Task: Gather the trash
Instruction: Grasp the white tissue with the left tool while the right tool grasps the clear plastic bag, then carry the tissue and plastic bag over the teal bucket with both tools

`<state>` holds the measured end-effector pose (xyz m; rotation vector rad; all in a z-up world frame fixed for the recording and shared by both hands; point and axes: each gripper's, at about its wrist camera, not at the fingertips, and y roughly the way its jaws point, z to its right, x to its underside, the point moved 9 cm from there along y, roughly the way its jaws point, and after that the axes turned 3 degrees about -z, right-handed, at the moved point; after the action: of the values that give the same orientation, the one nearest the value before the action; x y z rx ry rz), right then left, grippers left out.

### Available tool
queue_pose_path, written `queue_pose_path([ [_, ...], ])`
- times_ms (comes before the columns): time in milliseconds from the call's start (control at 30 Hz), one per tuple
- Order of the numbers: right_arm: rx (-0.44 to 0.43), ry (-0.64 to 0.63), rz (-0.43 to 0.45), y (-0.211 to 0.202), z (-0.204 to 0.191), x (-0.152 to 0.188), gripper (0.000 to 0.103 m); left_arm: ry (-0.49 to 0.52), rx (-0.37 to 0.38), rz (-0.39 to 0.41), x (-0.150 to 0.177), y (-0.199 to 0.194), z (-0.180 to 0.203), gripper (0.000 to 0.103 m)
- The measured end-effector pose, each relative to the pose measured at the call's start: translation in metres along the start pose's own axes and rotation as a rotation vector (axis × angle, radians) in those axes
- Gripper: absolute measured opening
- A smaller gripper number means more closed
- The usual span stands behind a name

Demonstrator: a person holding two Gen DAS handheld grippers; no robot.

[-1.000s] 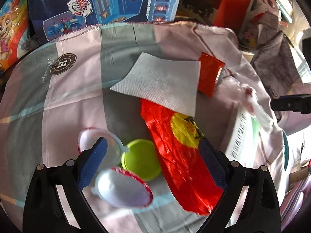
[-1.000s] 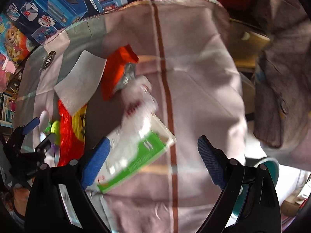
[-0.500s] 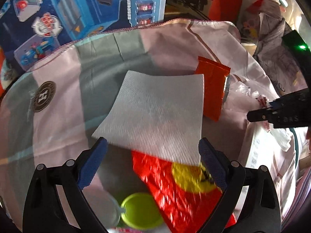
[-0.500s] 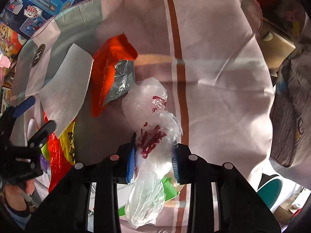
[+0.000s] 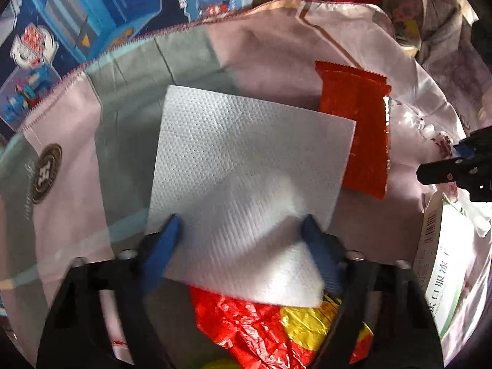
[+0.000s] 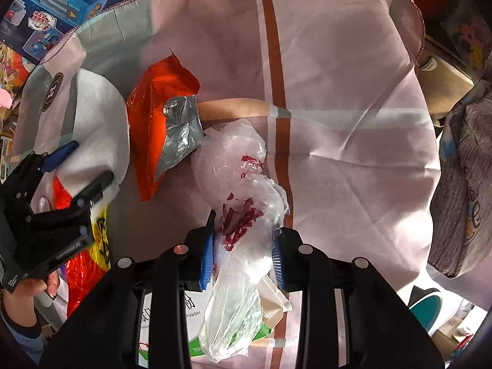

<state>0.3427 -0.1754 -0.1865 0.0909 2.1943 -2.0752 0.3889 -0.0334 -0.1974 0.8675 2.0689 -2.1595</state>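
Right jaws: the right gripper (image 6: 243,256) was clenched on a clear plastic bag (image 6: 238,215) with red print, both blue pads pressing its crumpled middle.
Left jaws: the left gripper (image 5: 241,236) had just been closing, with a white paper napkin (image 5: 246,184) between its blue pads; the pads met the napkin's near edge, and its middle bulged up slightly between them. Whether they truly pinched it I could not tell.
Right hand pose: the tool pointed steeply down at the cloth, the bag hanging over a white and green box (image 6: 196,313) below the jaws.
Left hand pose: it pointed down at a slant; in the right wrist view a hand (image 6: 30,286) with a dark cuff held the tool's grip.
Trash, counted: one napkin, one clear bag, one orange wrapper (image 5: 363,129) with a silver inside, just beside the napkin's far corner, one red and yellow foil bag (image 5: 276,326) partly under the napkin, one box.
Surface: all lay on a pink and grey cloth (image 6: 338,92) with a brown stripe.
Surroundings: blue toy boxes (image 5: 92,24) stood beyond the cloth's far edge.
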Motion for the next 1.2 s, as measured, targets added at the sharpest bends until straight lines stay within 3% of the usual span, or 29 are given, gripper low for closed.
queue_pose_path([
  [67, 0.0, -0.001, 0.008, -0.002, 0.001, 0.002, 0.03, 0.006, 0.006, 0.008, -0.002, -0.004, 0.002, 0.032],
  [167, -0.007, 0.004, 0.025, -0.007, 0.005, 0.01, 0.03, -0.034, 0.036, 0.014, -0.007, -0.012, 0.003, 0.007],
  [367, -0.019, -0.01, 0.051, -0.021, 0.006, 0.028, 0.029, -0.054, 0.148, 0.071, -0.006, -0.052, 0.016, 0.006],
  [533, -0.049, -0.002, 0.085, -0.045, 0.009, 0.048, 0.029, 0.004, 0.183, 0.055, 0.018, -0.08, 0.046, 0.006],
  [700, -0.067, -0.004, 0.095, -0.062, 0.015, 0.078, 0.029, 0.024, 0.276, 0.031, 0.055, -0.108, 0.077, 0.007],
  [900, -0.078, -0.01, 0.085, -0.064, 0.016, 0.118, 0.029, 0.062, 0.276, -0.003, 0.092, -0.109, 0.111, 0.01],
  [967, -0.081, -0.003, 0.081, -0.062, 0.019, 0.131, 0.029, 0.061, 0.273, 0.008, 0.099, -0.113, 0.119, 0.021],
  [1033, -0.084, 0.003, 0.077, -0.06, 0.026, 0.147, 0.029, 0.06, 0.274, 0.024, 0.103, -0.118, 0.122, 0.025],
  [1133, -0.082, 0.014, 0.066, -0.056, 0.034, 0.166, 0.029, 0.064, 0.257, 0.046, 0.107, -0.124, 0.124, 0.025],
  [1200, -0.077, 0.027, 0.063, -0.054, 0.04, 0.173, 0.029, 0.073, 0.239, 0.064, 0.106, -0.127, 0.126, 0.014],
])
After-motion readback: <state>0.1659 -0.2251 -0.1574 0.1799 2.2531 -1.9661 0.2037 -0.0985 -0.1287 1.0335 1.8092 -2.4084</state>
